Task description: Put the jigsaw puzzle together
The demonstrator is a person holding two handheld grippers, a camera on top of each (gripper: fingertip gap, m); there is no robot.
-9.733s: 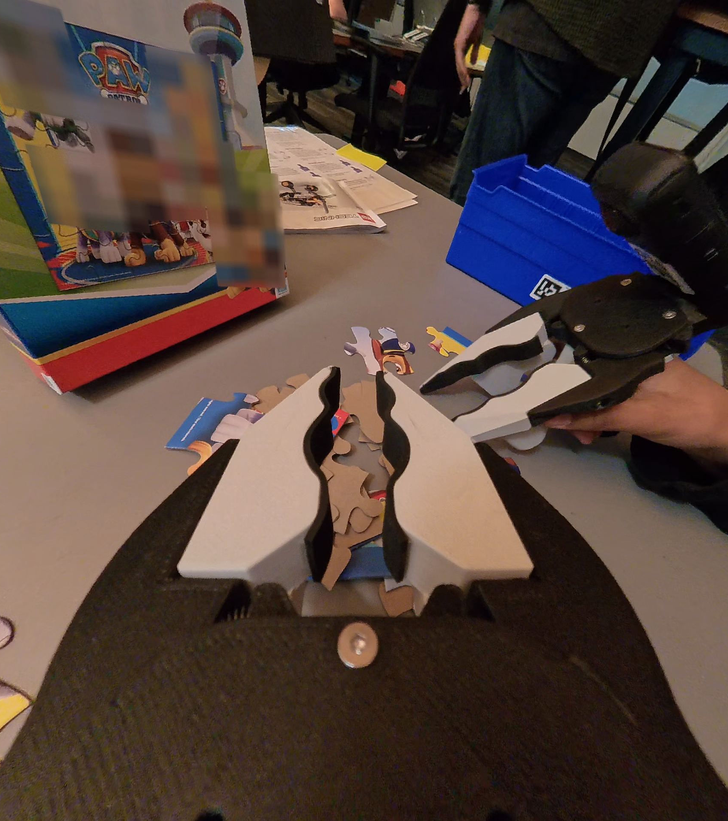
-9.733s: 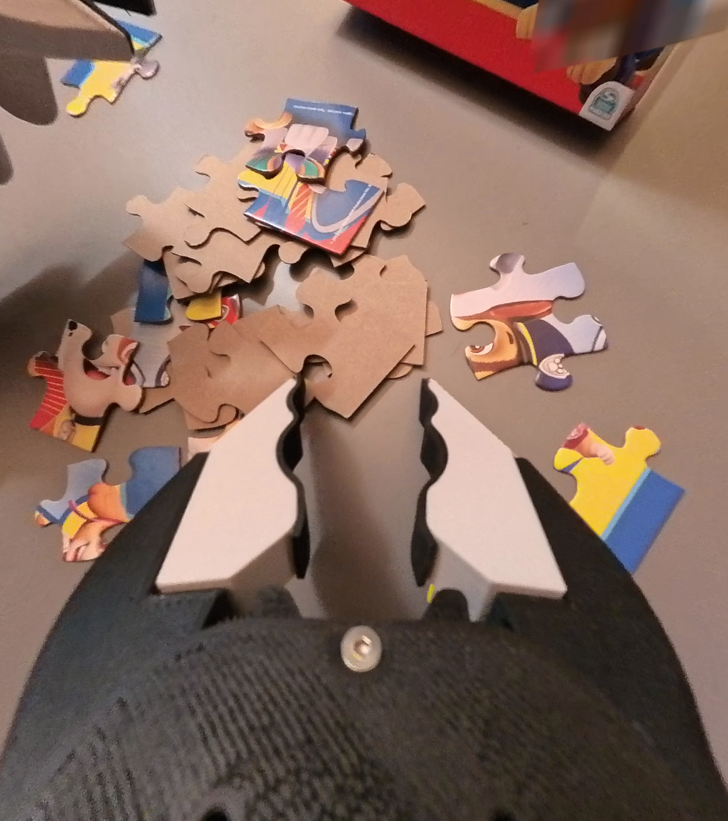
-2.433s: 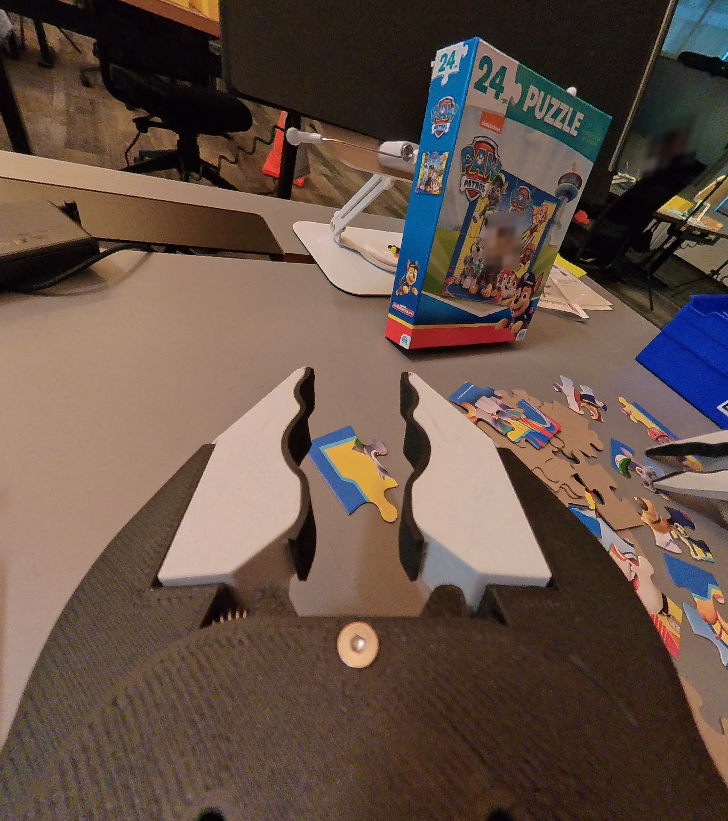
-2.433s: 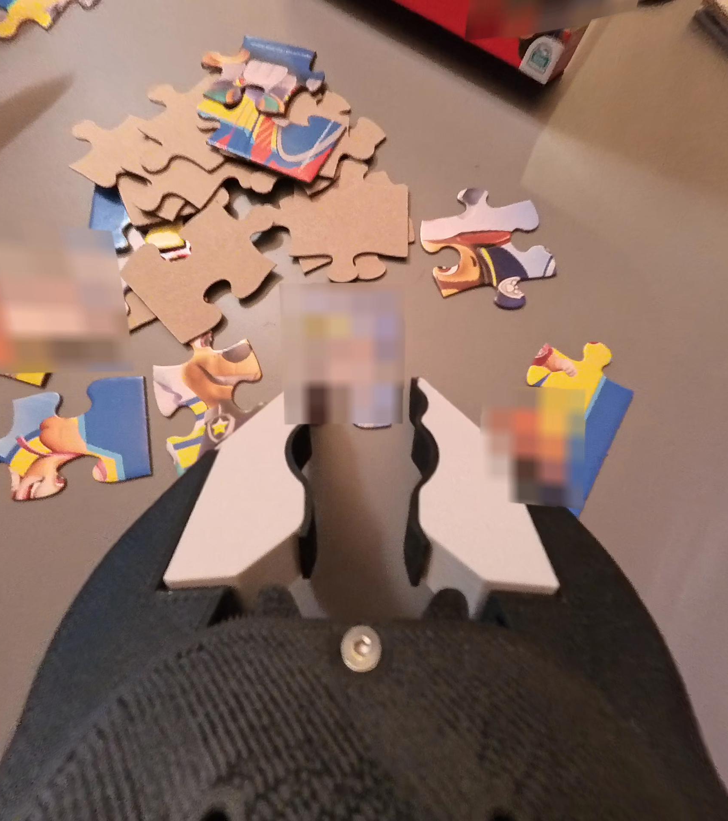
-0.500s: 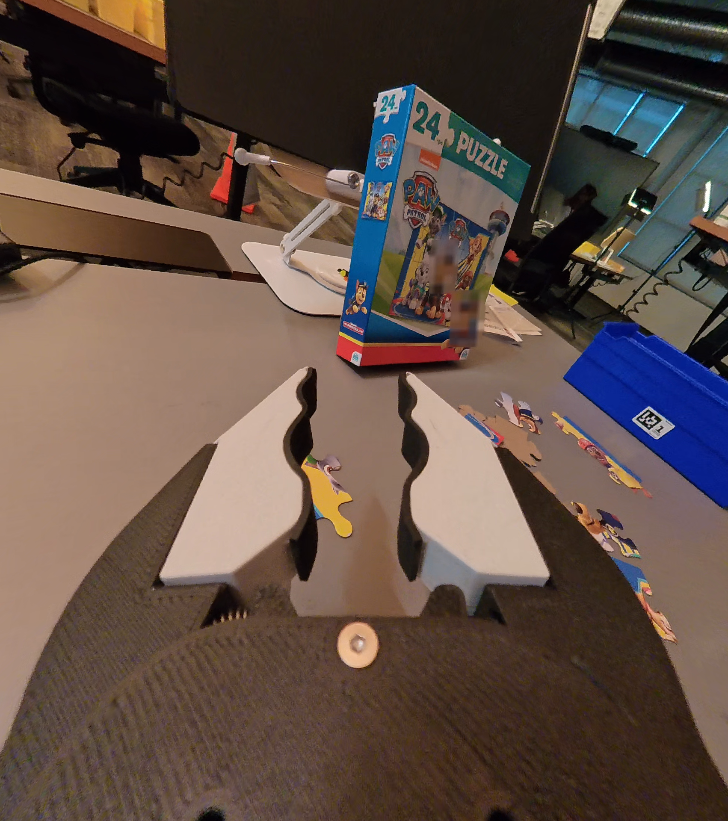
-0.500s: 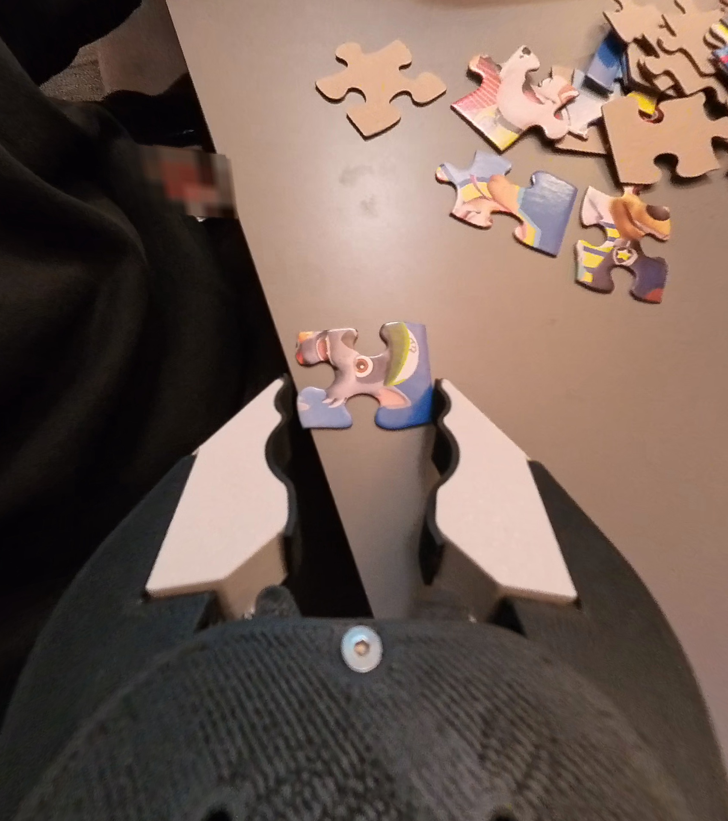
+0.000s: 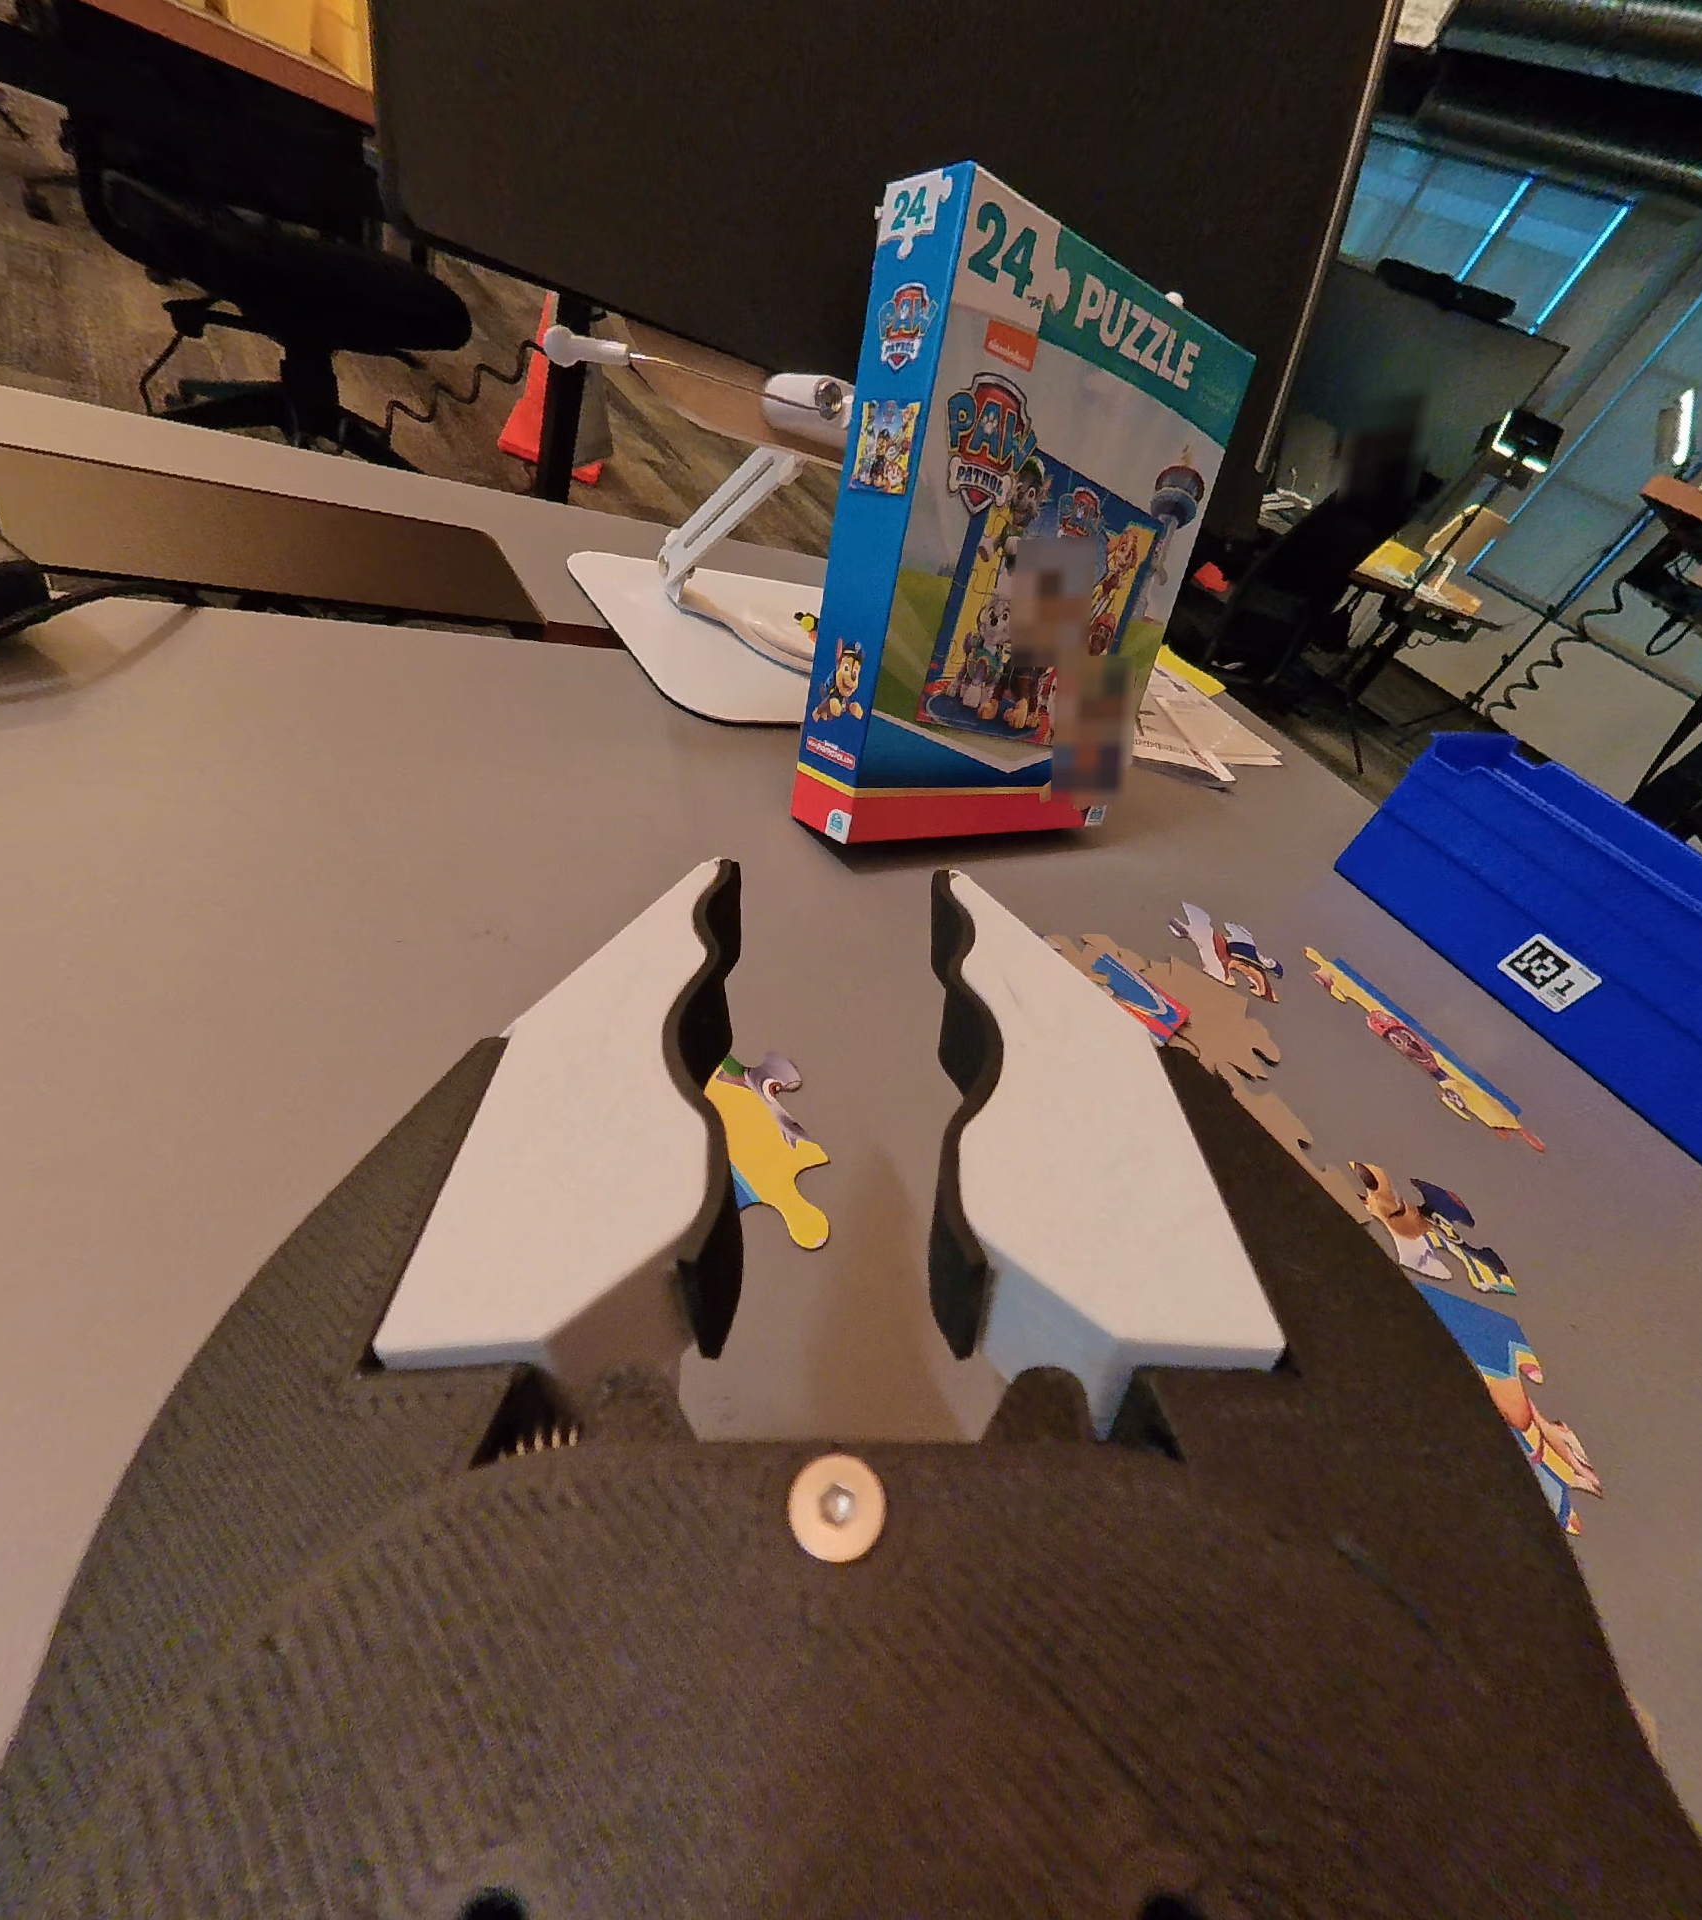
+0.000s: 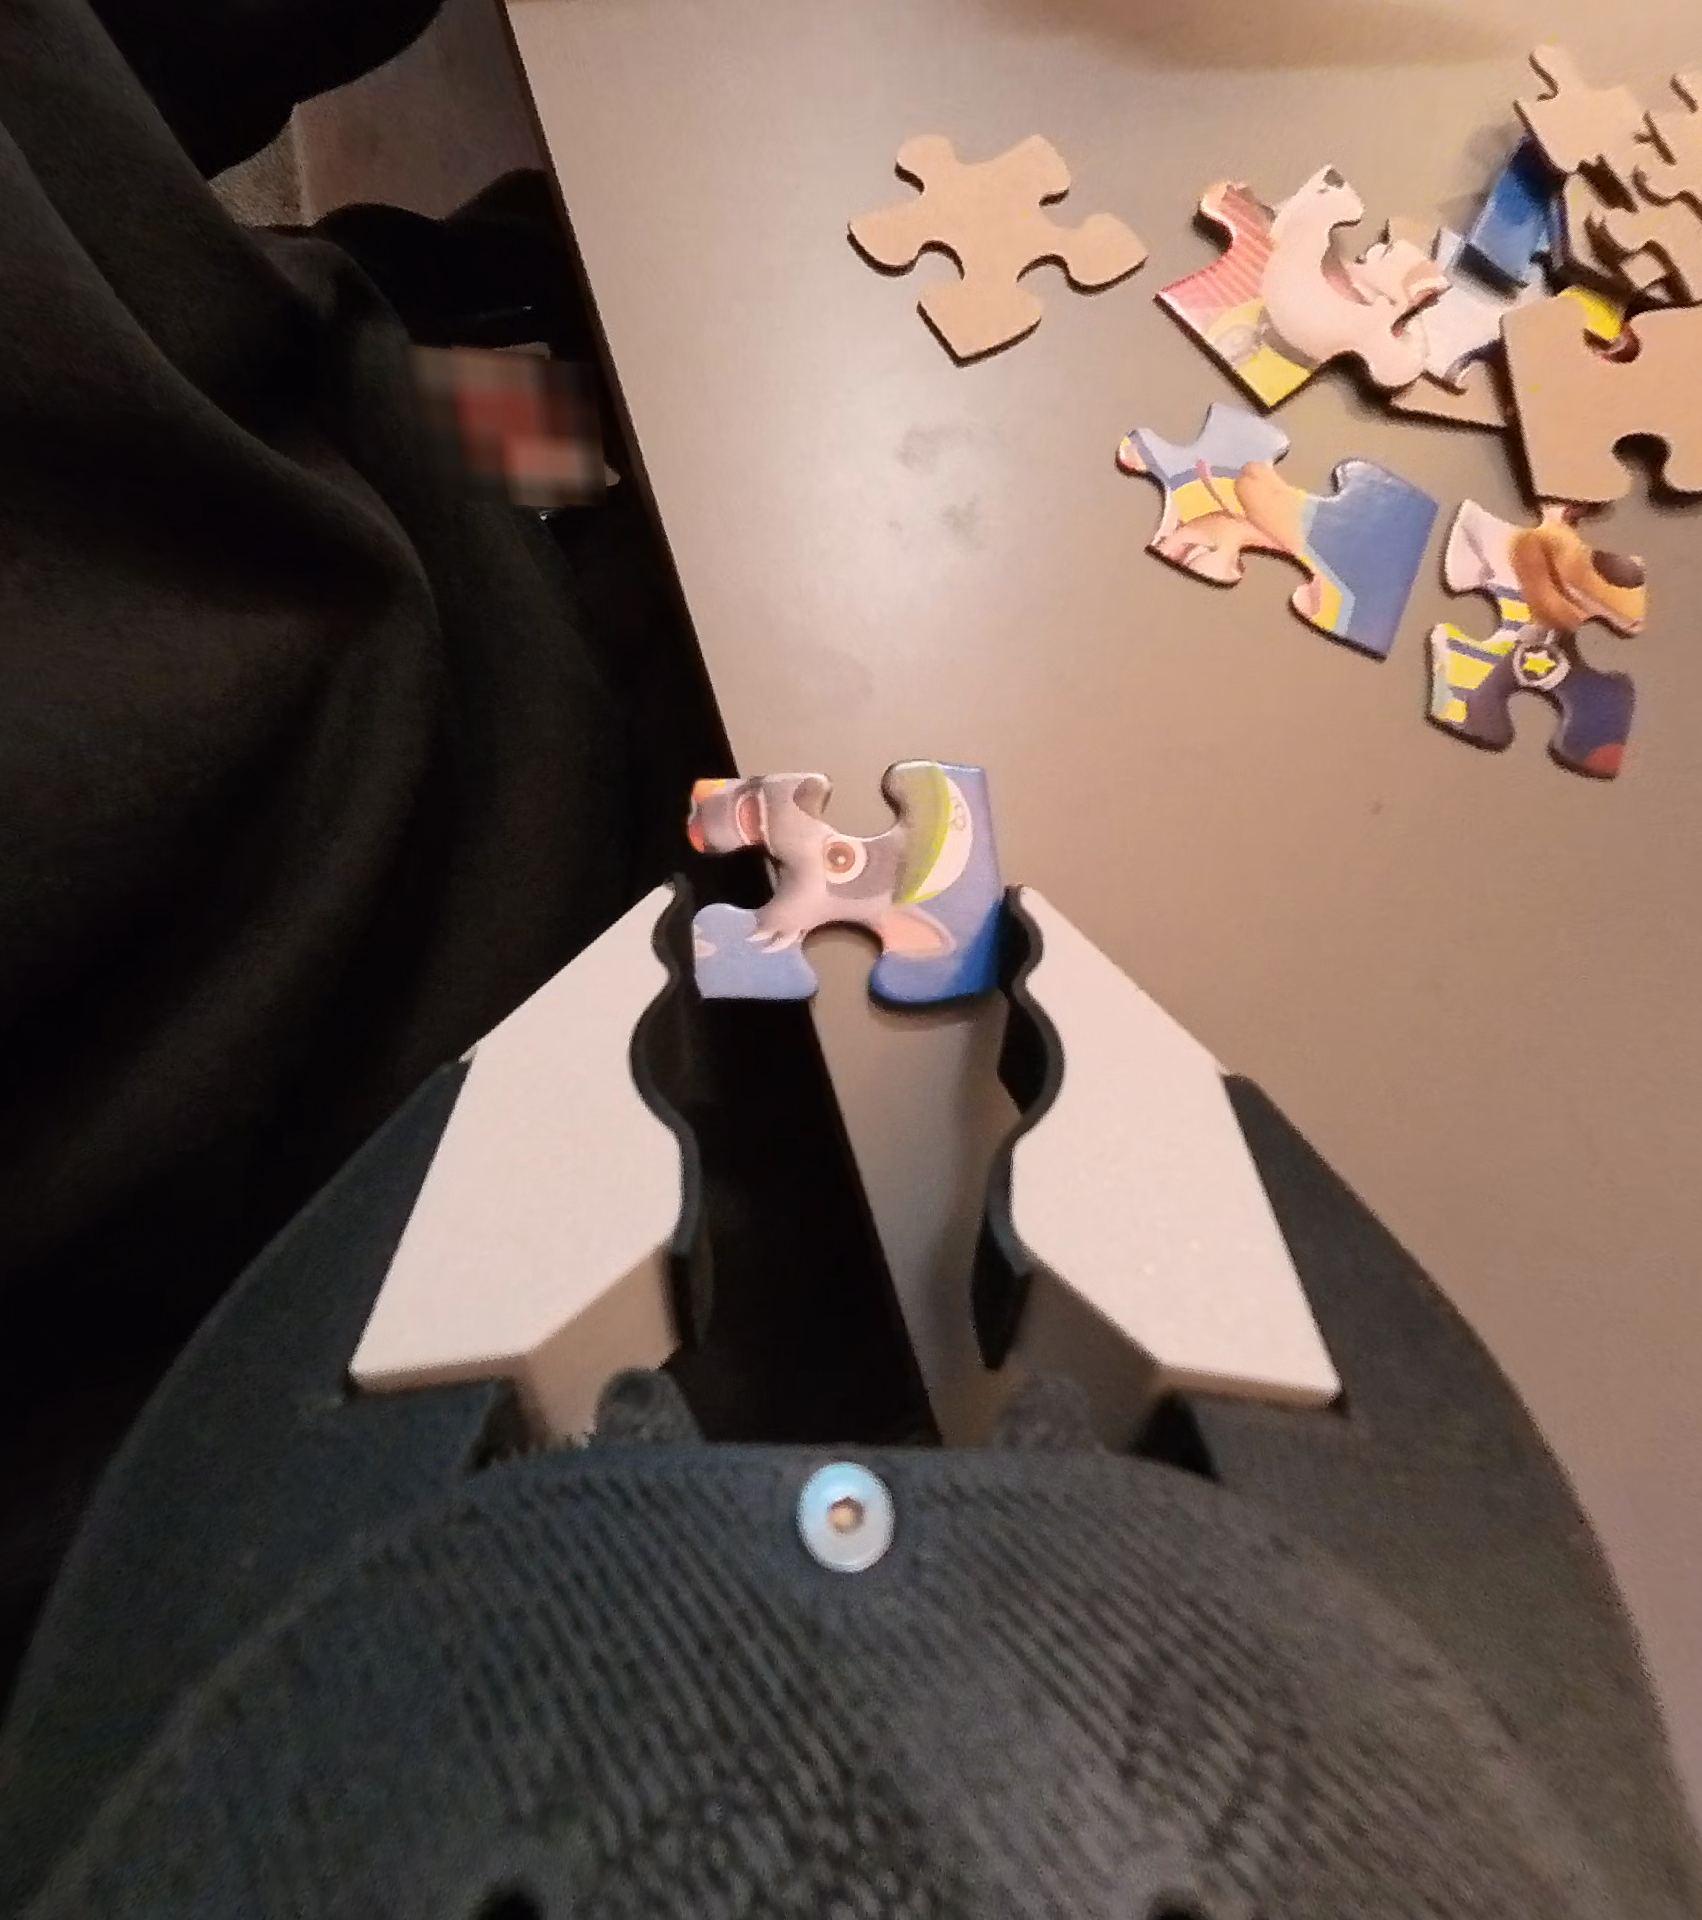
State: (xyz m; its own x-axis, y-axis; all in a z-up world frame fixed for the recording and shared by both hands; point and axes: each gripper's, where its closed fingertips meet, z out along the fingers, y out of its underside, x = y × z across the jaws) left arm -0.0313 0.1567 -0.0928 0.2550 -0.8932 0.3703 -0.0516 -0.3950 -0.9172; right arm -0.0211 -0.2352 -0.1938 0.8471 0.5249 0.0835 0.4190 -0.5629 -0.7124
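Right gripper point(image 8: 842, 940) jaws have narrowed onto blue-and-grey puzzle piece point(image 8: 842, 883) at table edge point(image 8: 681, 582) | left gripper point(image 7: 831, 883) half-open, bare, over yellow piece point(image 7: 769, 1143) | only left view shows puzzle box point(image 7: 1023, 520)

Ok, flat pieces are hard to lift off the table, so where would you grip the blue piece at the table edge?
Probably its overhanging left half. The blue piece lies flat with that part past the edge of the table, so one finger could go above and one beneath, coming in from the off-table side.
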